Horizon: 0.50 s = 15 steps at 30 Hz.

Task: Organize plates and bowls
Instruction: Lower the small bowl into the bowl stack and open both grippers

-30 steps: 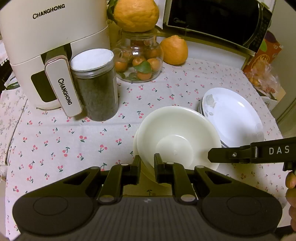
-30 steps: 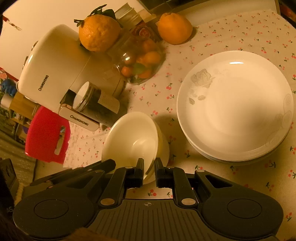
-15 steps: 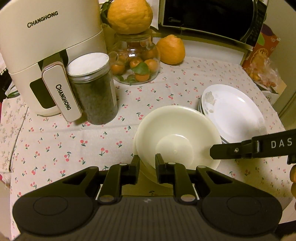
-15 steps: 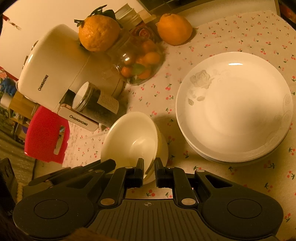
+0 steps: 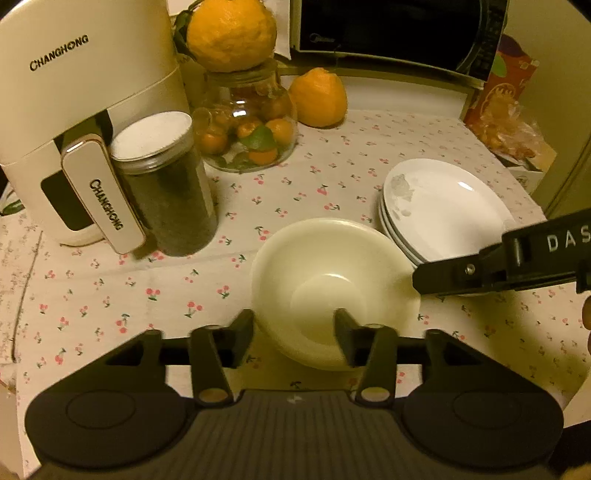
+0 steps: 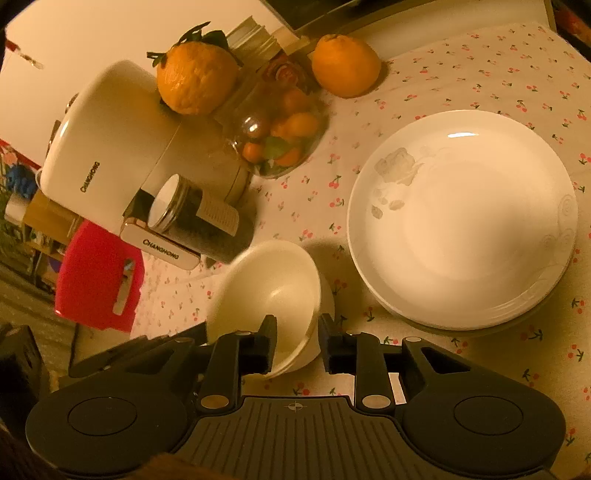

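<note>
A cream bowl (image 5: 332, 280) sits nested in another on the cherry-print cloth, in the middle of the left wrist view. My left gripper (image 5: 294, 332) straddles its near rim and its jaws are opening, with neither pad touching the rim. My right gripper (image 6: 298, 343) straddles the same bowl (image 6: 266, 288) from the other side, one finger inside and one outside. Its jaws are opening too and stand clear of the wall. From the left wrist view, the right gripper (image 5: 419, 280) reaches in from the right. A stack of white plates (image 5: 443, 210) (image 6: 461, 221) lies just right of the bowl.
A white air fryer (image 5: 74, 110), a dark jar with a white lid (image 5: 166, 192) and a glass jar of small oranges (image 5: 251, 136) stand behind the bowl. An orange (image 5: 317, 98), a microwave (image 5: 399, 33) and a snack bag (image 5: 506, 110) line the back. A red object (image 6: 96, 273) sits past the table's edge.
Both grippers were shut on the bowl's rim and have spread their jaws off it, the left one wider. The bowl and plates stay where they were.
</note>
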### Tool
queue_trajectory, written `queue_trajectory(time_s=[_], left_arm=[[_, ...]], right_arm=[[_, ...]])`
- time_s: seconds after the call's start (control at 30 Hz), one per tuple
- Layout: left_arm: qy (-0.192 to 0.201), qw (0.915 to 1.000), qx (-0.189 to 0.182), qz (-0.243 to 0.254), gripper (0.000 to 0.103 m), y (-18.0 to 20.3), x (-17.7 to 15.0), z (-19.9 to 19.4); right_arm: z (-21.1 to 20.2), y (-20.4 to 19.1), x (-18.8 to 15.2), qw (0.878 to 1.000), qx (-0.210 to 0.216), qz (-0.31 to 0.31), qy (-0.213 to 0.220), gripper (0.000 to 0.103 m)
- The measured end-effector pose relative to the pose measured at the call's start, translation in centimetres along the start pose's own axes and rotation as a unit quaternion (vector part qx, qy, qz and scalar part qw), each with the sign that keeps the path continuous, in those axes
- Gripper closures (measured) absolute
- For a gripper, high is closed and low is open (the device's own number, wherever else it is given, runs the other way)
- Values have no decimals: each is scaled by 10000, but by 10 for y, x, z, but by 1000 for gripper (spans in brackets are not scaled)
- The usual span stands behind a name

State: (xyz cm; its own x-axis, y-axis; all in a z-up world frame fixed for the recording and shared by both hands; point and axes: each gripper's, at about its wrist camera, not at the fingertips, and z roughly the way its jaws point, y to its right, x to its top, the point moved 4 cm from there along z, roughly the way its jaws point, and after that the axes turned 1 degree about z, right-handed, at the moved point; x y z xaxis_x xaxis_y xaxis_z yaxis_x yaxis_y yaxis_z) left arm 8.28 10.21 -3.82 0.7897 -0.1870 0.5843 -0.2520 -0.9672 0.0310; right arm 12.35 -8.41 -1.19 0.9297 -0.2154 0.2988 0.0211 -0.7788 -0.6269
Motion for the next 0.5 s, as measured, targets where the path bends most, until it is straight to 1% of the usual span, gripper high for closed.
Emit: queue_trajectory(time_s=[0.03,0.07,0.1,0.13,0.2,0.23,0.3,0.37,0.5], left_arm=[[17,10000,-34,-4,47,0,0,0],[42,10000,-62,-6,42,0,0,-1],[72,9999,-86,3,35,0,0,-1],[101,9999,-107,27,32,0,0,-2],[177,9996,-154,125,23,2,0,-2],[206,9995,-174,185,21,2,0,-2],[280,9989,-204,318,10,4,-1,-2],[347,9981,-195,477,5,5,-2,-2],[478,9951,-186,848,1,8,-6,-2]], right_arm=[[-1,1,1,10000,5,31,17,67],[-2,2,1,10000,8,59,33,64],[-3,3,1,10000,19,82,47,57],[-3,3,2,9999,26,100,58,52],[-4,4,2,9999,52,122,71,48],[-5,4,2,9999,61,133,75,47],[-5,5,2,9998,81,181,73,43],[-4,7,1,9995,123,275,62,40],[0,10,-1,9986,206,488,-27,40]])
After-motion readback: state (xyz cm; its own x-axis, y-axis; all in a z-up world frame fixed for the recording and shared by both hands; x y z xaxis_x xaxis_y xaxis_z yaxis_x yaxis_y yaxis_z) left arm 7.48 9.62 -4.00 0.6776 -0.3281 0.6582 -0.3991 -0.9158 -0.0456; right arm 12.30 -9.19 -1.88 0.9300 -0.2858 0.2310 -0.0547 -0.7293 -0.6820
